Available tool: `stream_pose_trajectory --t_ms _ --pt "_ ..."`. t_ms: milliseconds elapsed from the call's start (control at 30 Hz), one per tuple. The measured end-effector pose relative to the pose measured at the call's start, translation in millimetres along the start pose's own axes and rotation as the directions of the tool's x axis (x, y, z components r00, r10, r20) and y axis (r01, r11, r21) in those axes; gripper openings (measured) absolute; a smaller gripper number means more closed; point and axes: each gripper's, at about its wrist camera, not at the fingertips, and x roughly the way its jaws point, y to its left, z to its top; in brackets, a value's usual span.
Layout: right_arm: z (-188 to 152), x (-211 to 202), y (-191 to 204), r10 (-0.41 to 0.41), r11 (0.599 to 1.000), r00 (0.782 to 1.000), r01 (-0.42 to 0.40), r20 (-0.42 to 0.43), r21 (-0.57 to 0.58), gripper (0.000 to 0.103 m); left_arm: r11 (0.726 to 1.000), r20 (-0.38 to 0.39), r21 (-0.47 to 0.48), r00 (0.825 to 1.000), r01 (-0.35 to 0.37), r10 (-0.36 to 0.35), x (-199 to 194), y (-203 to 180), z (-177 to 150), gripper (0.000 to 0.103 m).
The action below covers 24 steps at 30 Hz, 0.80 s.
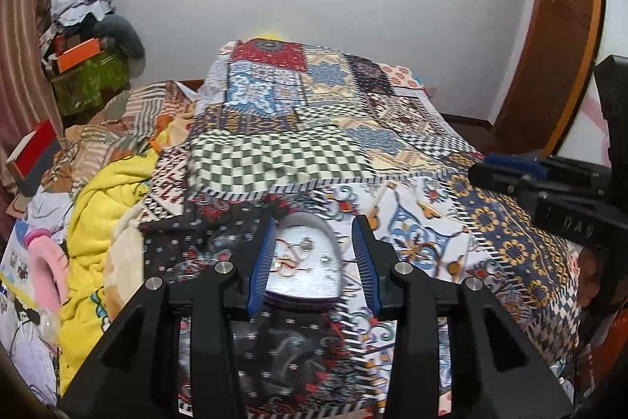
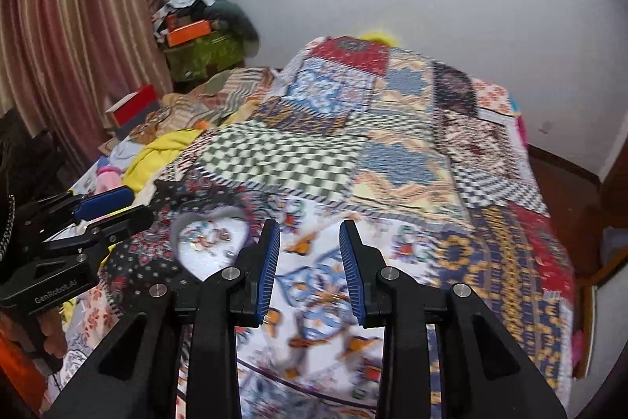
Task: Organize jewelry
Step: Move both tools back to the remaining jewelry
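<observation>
"genrobot.ai" is printed on the left claw (image 2: 114,211) body.

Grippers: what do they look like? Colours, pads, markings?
Both match. The left gripper and right gripper have black angular plastic bodies, silver round pivot pins, and blue ribbed pads on the inner finger faces. In the right wrist view, the left gripper's side carries white "GenRobot.AI" lettering. No cables or sleeves are visible.
</observation>
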Motion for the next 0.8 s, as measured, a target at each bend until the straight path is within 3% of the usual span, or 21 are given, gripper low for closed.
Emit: stream_pose_trajectory --t_ms 200,367,800 --pt "-14 -13 -26 -0.063 0.998 0.998 0.063 -0.009 0.023 0.037 0.997 -0.060 0.042 0.996 0.066 -0.064 18 -29 -8 0.040" --pt "-33 -13 -39 -0.087 0.995 0.995 0.089 -0.057 0.034 0.038 0.993 -0.142 0.062 0.985 0.104 -0.094 40 -49 -25 0.040" --pt "-75 2 -41 -0.051 0.997 0.984 0.059 -0.173 0.039 0.038 0.991 -0.319 0.063 0.943 0.118 -0.092 93 -58 -69 0.040"
